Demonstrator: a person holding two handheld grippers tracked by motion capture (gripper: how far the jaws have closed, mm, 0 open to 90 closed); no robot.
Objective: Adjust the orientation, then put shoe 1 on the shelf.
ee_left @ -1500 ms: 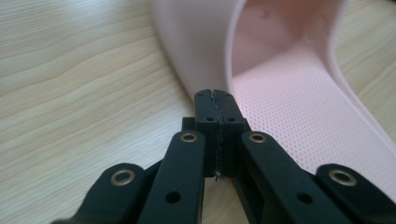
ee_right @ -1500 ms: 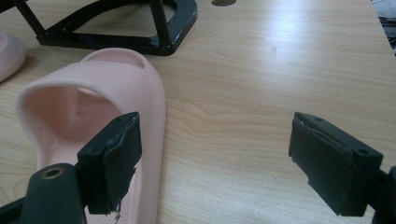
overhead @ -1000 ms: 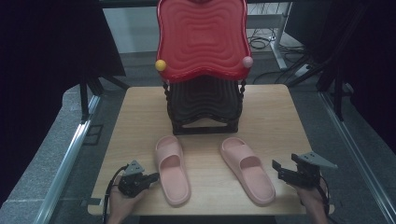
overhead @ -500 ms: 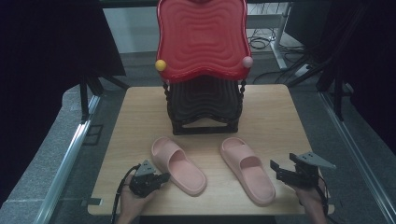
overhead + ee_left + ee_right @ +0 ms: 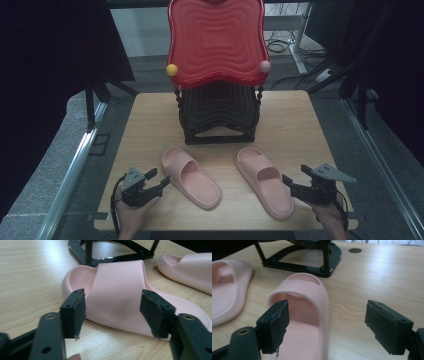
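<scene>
At the left of the high view, the left gripper [image 5: 162, 181] is seen in a hand at the table's [image 5: 295, 125] near edge, its tips just beside the left slipper [image 5: 191, 176]. Its jaws have just been opening and stand wide apart with nothing gripped. From the left gripper view the pads [image 5: 75, 312] are seen clear of the slipper, whose broad strap lies beyond the gap between them; that clearance is harder to judge from above. The left slipper is pale pink, smooth and matte, lying slanted on the wooden table with its toe end towards the black rack base [image 5: 220, 135]. The right slipper [image 5: 266, 181], of the same pink, lies near it, to the right, also in front of the rack. A red wavy tray [image 5: 216, 40] standing on the rack is given by the high view. At the right, the right gripper [image 5: 290, 182] is held wide open and empty beside the right slipper; in the right gripper view the slipper's strap lies behind the left pad [image 5: 277, 325]
</scene>
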